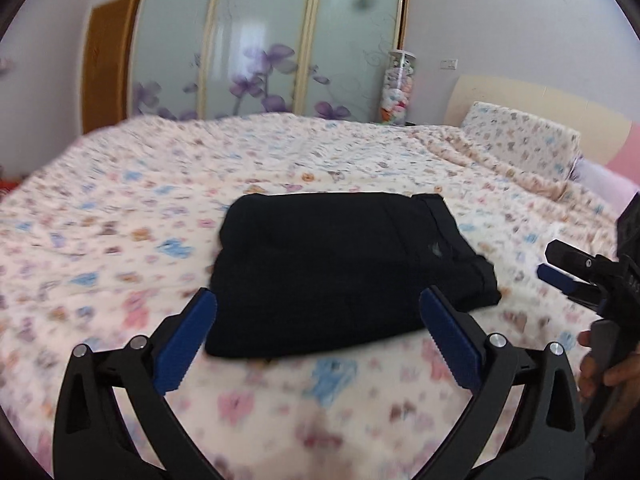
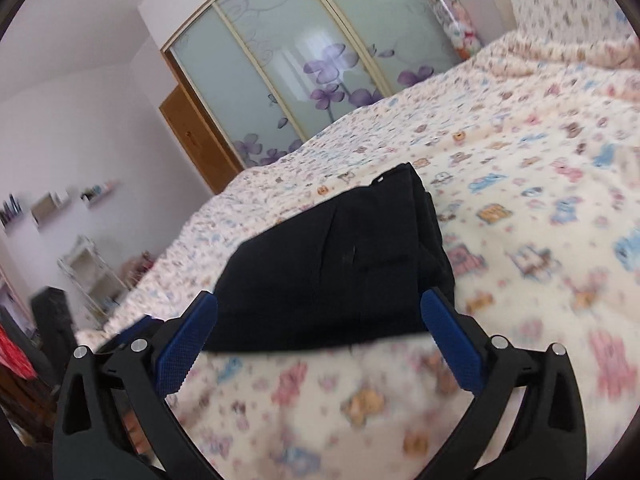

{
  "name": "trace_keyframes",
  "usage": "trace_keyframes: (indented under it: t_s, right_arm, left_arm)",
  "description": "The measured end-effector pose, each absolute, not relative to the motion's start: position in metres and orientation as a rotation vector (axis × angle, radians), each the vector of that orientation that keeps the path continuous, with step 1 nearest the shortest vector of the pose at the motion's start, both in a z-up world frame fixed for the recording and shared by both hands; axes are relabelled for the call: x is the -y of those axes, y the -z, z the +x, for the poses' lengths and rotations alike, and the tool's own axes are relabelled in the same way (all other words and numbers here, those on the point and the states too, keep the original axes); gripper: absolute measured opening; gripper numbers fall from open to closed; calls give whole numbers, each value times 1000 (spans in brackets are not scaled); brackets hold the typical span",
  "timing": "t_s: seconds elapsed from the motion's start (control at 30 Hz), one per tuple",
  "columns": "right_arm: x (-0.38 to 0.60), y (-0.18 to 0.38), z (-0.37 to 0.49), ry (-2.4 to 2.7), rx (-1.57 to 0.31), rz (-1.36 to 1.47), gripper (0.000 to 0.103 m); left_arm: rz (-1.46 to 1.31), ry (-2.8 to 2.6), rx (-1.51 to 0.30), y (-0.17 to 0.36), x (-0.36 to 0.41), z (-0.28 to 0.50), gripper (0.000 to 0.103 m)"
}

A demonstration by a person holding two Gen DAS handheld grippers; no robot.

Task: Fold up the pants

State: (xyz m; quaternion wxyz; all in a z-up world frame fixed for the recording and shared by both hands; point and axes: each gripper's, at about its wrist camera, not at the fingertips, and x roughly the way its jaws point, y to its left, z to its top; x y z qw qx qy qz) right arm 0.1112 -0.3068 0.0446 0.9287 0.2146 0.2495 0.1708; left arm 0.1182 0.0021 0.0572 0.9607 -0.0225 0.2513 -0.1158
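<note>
The black pants (image 1: 344, 272) lie folded into a compact rectangle on the flowered bedspread (image 1: 120, 208). My left gripper (image 1: 318, 304) is open and empty, hovering just in front of the bundle's near edge. My right gripper (image 2: 318, 304) is open and empty too, above the near edge of the same pants (image 2: 332, 268). The right gripper also shows at the right edge of the left wrist view (image 1: 560, 264), held in a hand, to the right of the pants.
A pillow (image 1: 520, 136) and headboard (image 1: 532, 96) lie at the bed's far right. A wardrobe with frosted sliding doors (image 1: 264, 44) stands behind the bed. Shelves and a rack (image 2: 88, 276) stand past the bed's left edge.
</note>
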Motion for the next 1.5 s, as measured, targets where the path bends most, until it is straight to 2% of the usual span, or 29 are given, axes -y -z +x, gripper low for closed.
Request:
trace_keyframes:
  t_s: [0.4,0.9,1.5]
  right_arm:
    - [254,-49,44,-195,-383,169,102]
    - [213,-37,20,-49,-359,-34,102]
    - [209,-30,17,3,-378,-25,102]
  left_arm:
    - [-66,150,-461,-45,-3,57,101]
    - [-27,50,-475,-36,-5,50,101]
    - [-9,41,-517,-23,-1,53,101]
